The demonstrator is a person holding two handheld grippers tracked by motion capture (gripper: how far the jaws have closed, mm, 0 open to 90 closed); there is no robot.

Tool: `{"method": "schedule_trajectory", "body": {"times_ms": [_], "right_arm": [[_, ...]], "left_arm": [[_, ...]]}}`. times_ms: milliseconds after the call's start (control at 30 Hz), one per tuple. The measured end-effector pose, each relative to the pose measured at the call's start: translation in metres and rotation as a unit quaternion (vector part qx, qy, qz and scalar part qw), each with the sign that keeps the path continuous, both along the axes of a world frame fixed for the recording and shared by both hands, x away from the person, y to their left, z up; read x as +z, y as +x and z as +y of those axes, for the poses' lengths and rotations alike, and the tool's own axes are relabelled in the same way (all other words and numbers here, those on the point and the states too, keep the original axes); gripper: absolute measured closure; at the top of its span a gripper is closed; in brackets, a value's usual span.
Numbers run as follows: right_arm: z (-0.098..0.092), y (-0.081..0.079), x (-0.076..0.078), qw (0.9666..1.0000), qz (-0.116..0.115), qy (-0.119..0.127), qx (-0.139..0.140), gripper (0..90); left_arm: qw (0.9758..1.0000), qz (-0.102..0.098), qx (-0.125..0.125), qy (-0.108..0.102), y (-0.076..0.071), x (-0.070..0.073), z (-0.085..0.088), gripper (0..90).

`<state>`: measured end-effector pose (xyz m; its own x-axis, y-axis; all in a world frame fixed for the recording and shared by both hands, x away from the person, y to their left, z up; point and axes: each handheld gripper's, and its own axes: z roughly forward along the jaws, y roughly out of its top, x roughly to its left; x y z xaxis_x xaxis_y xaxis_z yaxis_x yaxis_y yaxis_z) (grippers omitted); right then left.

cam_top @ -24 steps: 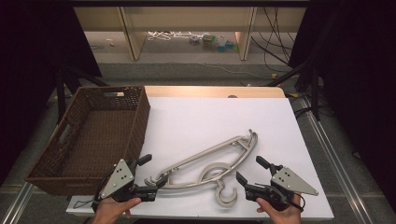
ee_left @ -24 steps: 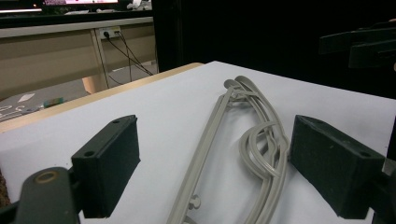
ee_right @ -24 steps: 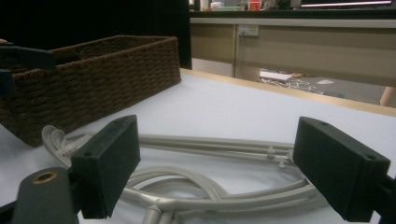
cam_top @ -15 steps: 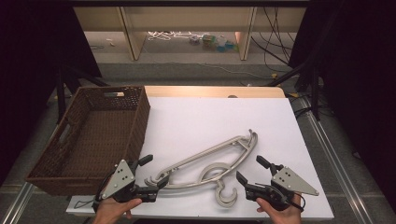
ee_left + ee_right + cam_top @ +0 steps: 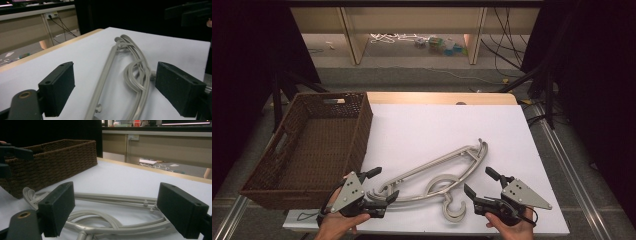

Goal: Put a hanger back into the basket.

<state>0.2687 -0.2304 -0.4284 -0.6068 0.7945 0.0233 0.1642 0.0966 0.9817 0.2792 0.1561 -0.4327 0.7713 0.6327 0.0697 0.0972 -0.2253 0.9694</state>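
Grey plastic clothes hangers (image 5: 437,170) lie stacked flat on the white tabletop (image 5: 437,120), hooks toward the near edge. My left gripper (image 5: 384,184) is open, and its jaws straddle the hangers' left end without touching it. In the left gripper view the hangers (image 5: 125,70) run away between the wide-apart black jaws of my left gripper (image 5: 120,90). My right gripper (image 5: 481,182) stands open just right of the hook, with nothing between its jaws. In the right gripper view the hangers (image 5: 112,200) lie on the table just beyond my right gripper (image 5: 117,212).
A brown wicker basket (image 5: 362,125) stands empty along the table's left side, also seen as the basket (image 5: 50,162) in the right gripper view. Beyond the table are a shelf unit (image 5: 412,20), floor cables and dark stands.
The left gripper has edged a little to the right, so its jaws reach farther along the hangers' left end. The right gripper and the hangers have kept still.
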Motion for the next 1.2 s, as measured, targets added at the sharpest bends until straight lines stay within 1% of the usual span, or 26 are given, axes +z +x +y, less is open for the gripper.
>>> {"method": "schedule_trajectory", "body": {"times_ms": [67,167,200,233,267,400,467,500,533,633,667,700,733,767,833,867,900,933,967,1000,1033,1067,1100,1133,1167,1200], "right_arm": [[0.001,0.002,-0.003,1.0,-0.008,0.003,-0.003,15.7],[0.001,0.003,-0.003,1.0,-0.003,0.0,-0.008,15.7],[0.0,0.003,-0.002,1.0,0.001,-0.001,-0.006,15.8],[0.0,0.003,-0.002,1.0,0.001,-0.001,-0.006,15.8],[0.0,0.003,-0.003,1.0,-0.003,0.002,-0.005,15.8],[0.0,0.004,-0.003,1.0,-0.002,0.003,-0.003,15.8],[0.0,0.003,-0.002,1.0,0.001,-0.002,-0.005,15.8],[0.0,0.003,-0.002,1.0,0.0,0.0,-0.004,15.9],[0.0,0.003,-0.002,1.0,0.0,0.0,-0.004,15.9],[0.001,0.003,-0.003,1.0,0.001,0.003,-0.003,15.9],[0.0,0.004,-0.003,1.0,-0.004,0.004,-0.002,15.9],[0.0,0.004,-0.003,1.0,-0.004,0.004,-0.002,15.9],[0.0,0.004,-0.003,1.0,-0.003,0.004,-0.001,15.9],[0.001,0.004,-0.003,1.0,-0.006,0.007,-0.003,15.9],[-0.001,0.004,-0.003,1.0,-0.002,0.004,-0.003,15.9],[0.0,0.002,-0.002,0.9997,0.016,0.016,-0.002,15.9],[-0.001,0.002,-0.002,0.9998,0.016,0.014,-0.001,15.9],[-0.001,0.003,-0.003,0.9999,0.009,0.013,-0.004,15.9],[-0.002,0.005,-0.003,0.9999,-0.008,0.011,-0.004,15.9],[-0.001,0.003,-0.002,0.9997,0.013,0.019,-0.004,16.0],[-0.001,0.003,-0.002,0.9997,0.014,0.02,-0.003,16.0],[-0.001,0.003,-0.002,0.9997,0.014,0.019,-0.002,16.0],[-0.002,0.002,-0.001,0.9997,0.021,0.009,-0.005,16.0],[-0.002,0.002,-0.001,0.9997,0.018,0.014,-0.004,16.1],[-0.002,0.001,-0.001,0.9997,0.02,0.014,-0.005,16.1],[-0.002,0.002,-0.001,0.9997,0.018,0.013,-0.005,16.1]], "left_arm": [[0.9997,0.011,-0.014,0.014,0.002,-0.002,-0.006,16.6],[0.9985,0.03,-0.029,0.035,0.011,-0.004,-0.016,18.9],[0.9977,0.039,-0.033,0.044,0.013,-0.005,-0.018,17.6],[0.9969,0.042,-0.034,0.057,0.013,-0.006,-0.021,17.6],[0.9966,0.039,-0.037,0.063,0.013,-0.007,-0.022,18.2],[0.9924,0.055,-0.047,0.1,0.015,-0.01,-0.032,17.5],[0.988,0.059,-0.063,0.128,0.017,-0.013,-0.039,19.0],[0.985,0.066,-0.073,0.142,0.017,-0.016,-0.044,20.1],[0.9796,0.062,-0.085,0.171,0.019,-0.017,-0.047,20.1],[0.9713,0.07,-0.095,0.206,0.023,-0.024,-0.061,20.6],[0.9672,0.079,-0.101,0.219,0.023,-0.024,-0.063,22.9],[0.9674,0.075,-0.097,0.221,0.024,-0.026,-0.066,22.9],[0.9648,0.078,-0.1,0.231,0.025,-0.027,-0.069,22.8],[0.9608,0.077,-0.105,0.245,0.026,-0.028,-0.072,23.6],[0.9568,0.085,-0.107,0.257,0.027,-0.03,-0.075,26.6],[0.9551,0.086,-0.107,0.263,0.028,-0.031,-0.078,27.4],[0.9545,0.087,-0.109,0.264,0.029,-0.032,-0.079,28.4],[0.9526,0.088,-0.108,0.27,0.03,-0.033,-0.082,28.6],[0.9497,0.086,-0.108,0.281,0.031,-0.034,-0.083,30.1],[0.9482,0.091,-0.11,0.284,0.031,-0.034,-0.086,33.5],[0.9458,0.091,-0.108,0.293,0.032,-0.035,-0.088,35.2],[0.9453,0.092,-0.108,0.294,0.031,-0.036,-0.09,36.4],[0.9412,0.092,-0.11,0.306,0.032,-0.036,-0.092,38.6],[0.9402,0.094,-0.107,0.309,0.033,-0.037,-0.095,40.8],[0.938,0.093,-0.106,0.317,0.034,-0.037,-0.097,42.0],[0.9377,0.097,-0.104,0.317,0.035,-0.038,-0.099,45.0]]}}
